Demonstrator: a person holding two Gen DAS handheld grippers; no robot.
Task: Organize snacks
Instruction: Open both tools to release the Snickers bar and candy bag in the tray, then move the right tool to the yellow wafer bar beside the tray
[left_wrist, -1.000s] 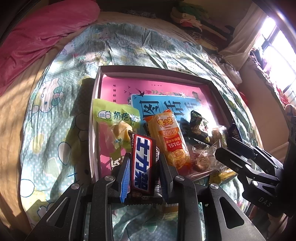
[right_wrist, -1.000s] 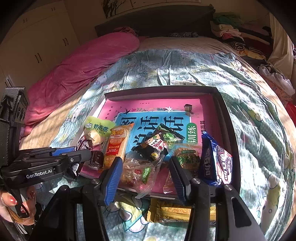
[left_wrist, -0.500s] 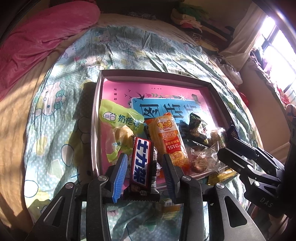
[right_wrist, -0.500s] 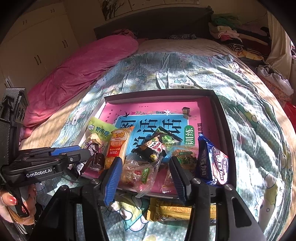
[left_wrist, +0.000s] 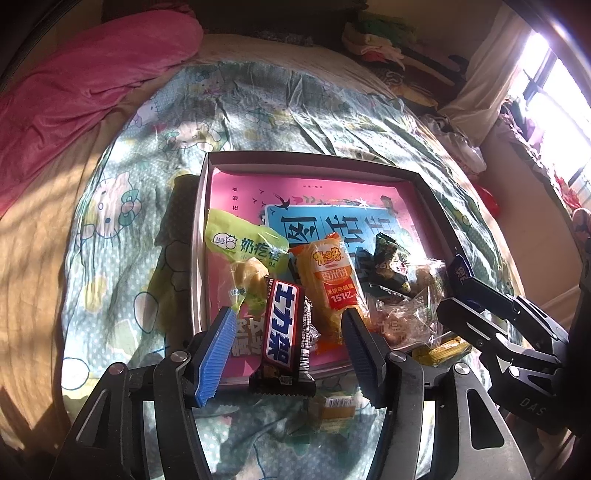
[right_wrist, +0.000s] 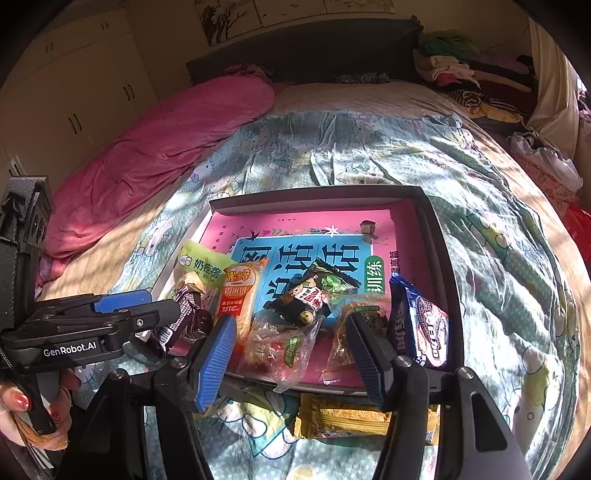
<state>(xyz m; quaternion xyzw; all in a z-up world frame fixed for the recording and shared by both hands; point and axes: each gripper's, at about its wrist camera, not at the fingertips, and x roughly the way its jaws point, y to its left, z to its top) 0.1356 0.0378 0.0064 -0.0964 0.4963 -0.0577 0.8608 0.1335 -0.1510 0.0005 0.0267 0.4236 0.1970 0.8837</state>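
The left gripper (left_wrist: 288, 343) gapes wide around a dark brown chocolate bar (left_wrist: 283, 332) lying on the shallow grey tray's (left_wrist: 314, 159) near edge, pads apart from it. The right gripper (right_wrist: 291, 350) hangs wide open, empty, over a clear crinkled sweet bag (right_wrist: 277, 347).

Hard sunlight pours in from the window (left_wrist: 554, 99) on my right, blown out to white. It falls in stripes across the bed cover (left_wrist: 122, 206), leaving dappled shadows and a warm orange cast. Glare flashes off the clear snack wrapper (right_wrist: 280, 347). Both fisheye views bend strongly and darken to black at the corners. The centre stays sharp.
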